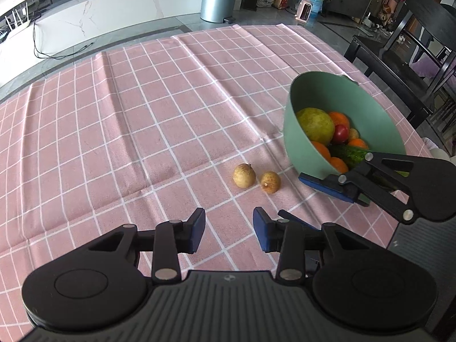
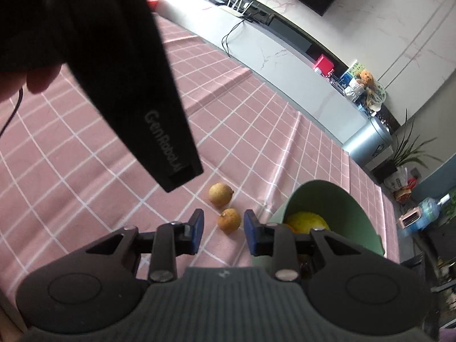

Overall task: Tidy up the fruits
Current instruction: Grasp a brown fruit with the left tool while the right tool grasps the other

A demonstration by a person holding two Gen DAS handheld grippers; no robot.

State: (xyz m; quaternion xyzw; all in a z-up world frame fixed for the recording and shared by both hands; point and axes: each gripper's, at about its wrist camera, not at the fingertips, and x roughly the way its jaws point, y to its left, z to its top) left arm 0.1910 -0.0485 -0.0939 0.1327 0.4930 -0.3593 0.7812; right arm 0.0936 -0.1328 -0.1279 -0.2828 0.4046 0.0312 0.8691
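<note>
Right gripper (image 2: 223,230) nearest: jaws apart, holding nothing, low over the cloth (image 2: 85,188) right beside the bowl (image 2: 342,208). One longan (image 2: 229,220) sits just ahead, lined up with the gap; second longan (image 2: 220,194) beyond it, farther from bowl. Left gripper (image 1: 229,229) also open and empty, longans well ahead of it. Right is nearer, so likely its pick. Fruit is round, no axis to align.

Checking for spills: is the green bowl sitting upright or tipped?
Tipped. The green bowl leans with its opening facing sideways, showing the fruit inside, and the right hand-held gripper is at its lower rim.
</note>
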